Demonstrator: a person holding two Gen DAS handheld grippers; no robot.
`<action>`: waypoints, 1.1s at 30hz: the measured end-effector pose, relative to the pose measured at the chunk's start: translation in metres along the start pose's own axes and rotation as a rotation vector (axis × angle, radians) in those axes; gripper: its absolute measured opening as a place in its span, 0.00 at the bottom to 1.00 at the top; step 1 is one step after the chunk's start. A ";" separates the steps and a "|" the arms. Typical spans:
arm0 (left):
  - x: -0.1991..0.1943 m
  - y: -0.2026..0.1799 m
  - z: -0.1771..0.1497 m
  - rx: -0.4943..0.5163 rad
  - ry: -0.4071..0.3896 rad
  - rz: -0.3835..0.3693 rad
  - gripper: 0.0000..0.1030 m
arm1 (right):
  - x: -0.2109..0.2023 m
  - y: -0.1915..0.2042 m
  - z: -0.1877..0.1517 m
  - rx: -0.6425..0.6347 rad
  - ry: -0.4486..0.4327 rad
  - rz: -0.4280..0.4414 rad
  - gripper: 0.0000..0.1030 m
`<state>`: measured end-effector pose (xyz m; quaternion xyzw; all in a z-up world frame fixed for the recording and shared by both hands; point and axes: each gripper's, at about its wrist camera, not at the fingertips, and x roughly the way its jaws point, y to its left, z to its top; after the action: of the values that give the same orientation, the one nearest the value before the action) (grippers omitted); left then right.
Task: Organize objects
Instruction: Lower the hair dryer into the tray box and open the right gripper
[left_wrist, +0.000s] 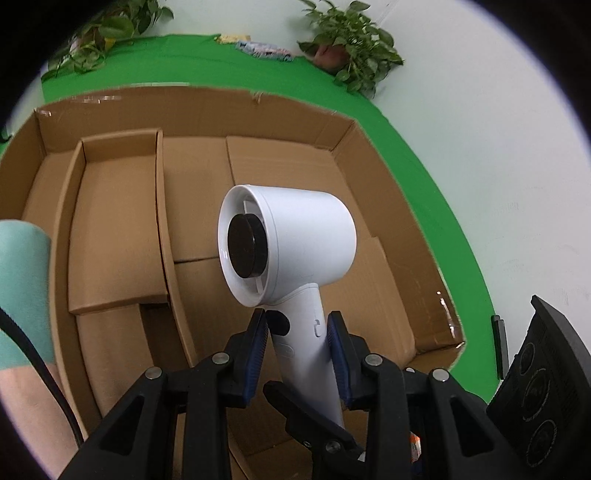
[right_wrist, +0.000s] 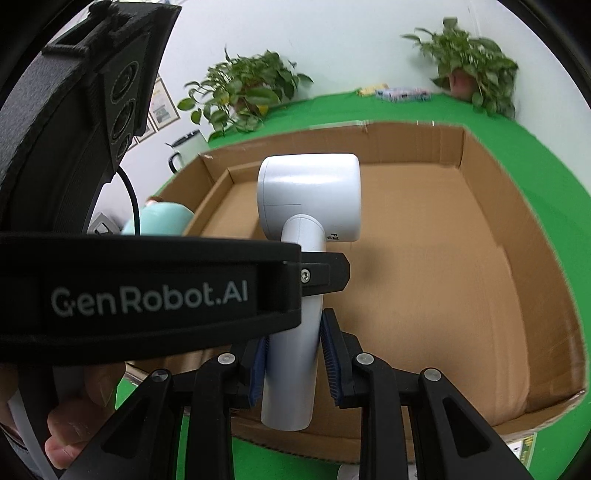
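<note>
**Desk:** While both tools sit lowest in the frames, what do they carry?

**Photographer:** A white hair dryer (left_wrist: 295, 254), held by its handle. The left gripper (left_wrist: 298, 334) has its blue pads (left_wrist: 338, 343) narrowed onto the handle just under the head, one pad on each side. The right gripper (right_wrist: 293, 350) clamps the same handle lower down, near its butt end, pads pressed to both sides. In the right wrist view the left tool's black body crosses in front, lettered "GenRobot.AI", with a hand (right_wrist: 79, 417) around it.

**Desk:** And where is the dryer?

**Photographer:** Upright, head at the top, over the open cardboard box (left_wrist: 384, 177). From the left wrist its black end cap faces the camera. I cannot tell whether it touches the box floor.

**Desk:** Beyond it?

**Photographer:** Inside the box, a cardboard divider (left_wrist: 162, 229) walls off a narrow compartment on the left; the dryer hangs over the wider part to its right. A teal sleeve (left_wrist: 22, 288) shows at the left edge. The box rests on a green cloth (left_wrist: 207, 62), with two potted plants (left_wrist: 343, 48) and small packets (left_wrist: 264, 50) at the far edge against a white wall (left_wrist: 480, 129).
</note>
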<state>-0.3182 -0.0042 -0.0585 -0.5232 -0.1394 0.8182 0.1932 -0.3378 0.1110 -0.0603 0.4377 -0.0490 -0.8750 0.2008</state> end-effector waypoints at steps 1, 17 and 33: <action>0.003 0.002 -0.001 -0.006 0.011 0.001 0.31 | 0.003 -0.003 -0.002 0.006 0.008 0.002 0.24; 0.009 0.008 0.004 -0.019 0.048 0.051 0.31 | 0.017 -0.010 -0.012 0.032 0.075 0.026 0.23; -0.026 0.011 -0.009 -0.006 -0.057 0.067 0.31 | -0.006 0.017 -0.024 -0.024 0.076 -0.007 0.33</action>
<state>-0.3021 -0.0261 -0.0457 -0.5046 -0.1294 0.8384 0.1601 -0.3107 0.0997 -0.0658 0.4683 -0.0295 -0.8591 0.2044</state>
